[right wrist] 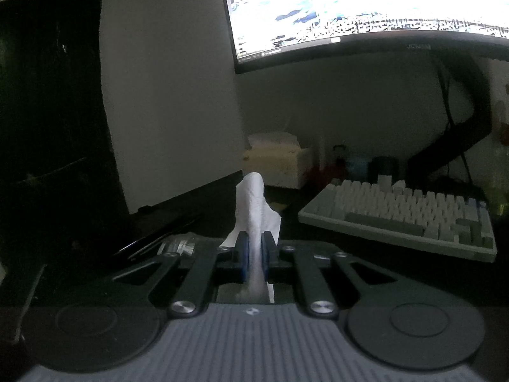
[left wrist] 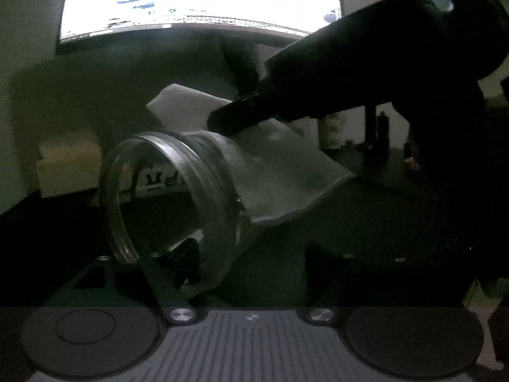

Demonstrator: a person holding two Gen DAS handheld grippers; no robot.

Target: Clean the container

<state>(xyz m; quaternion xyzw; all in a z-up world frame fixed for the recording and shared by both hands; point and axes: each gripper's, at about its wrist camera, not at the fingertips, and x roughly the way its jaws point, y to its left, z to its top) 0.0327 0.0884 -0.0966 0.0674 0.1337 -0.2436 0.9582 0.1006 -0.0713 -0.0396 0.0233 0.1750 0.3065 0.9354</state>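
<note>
The left gripper (left wrist: 203, 254) clamps a clear round glass jar (left wrist: 171, 200), tilted with its mouth open for wiping. The right gripper (right wrist: 255, 251) pinches a white crumpled tissue (right wrist: 254, 210) just above the jar. Mirrored dark letters show through the glass, probably unreadable; the black curved monitor's (right wrist: 366, 9) badge is blurred.

Jar (left wrist: 178, 197): clear glass, threaded neck, no lid on; it lies tilted on its side, with the open mouth turned toward the left gripper's (left wrist: 222, 264) camera and to its left.
Jar position: between the left gripper's fingers, just ahead of its body; the actual contact is too dark to see.
Tissue (right wrist: 256, 219): white, crumpled, pinched upright between the right gripper's (right wrist: 255, 253) closed blue pads.
Tissue position: draped against the jar's outer side, to its upper right.
</note>
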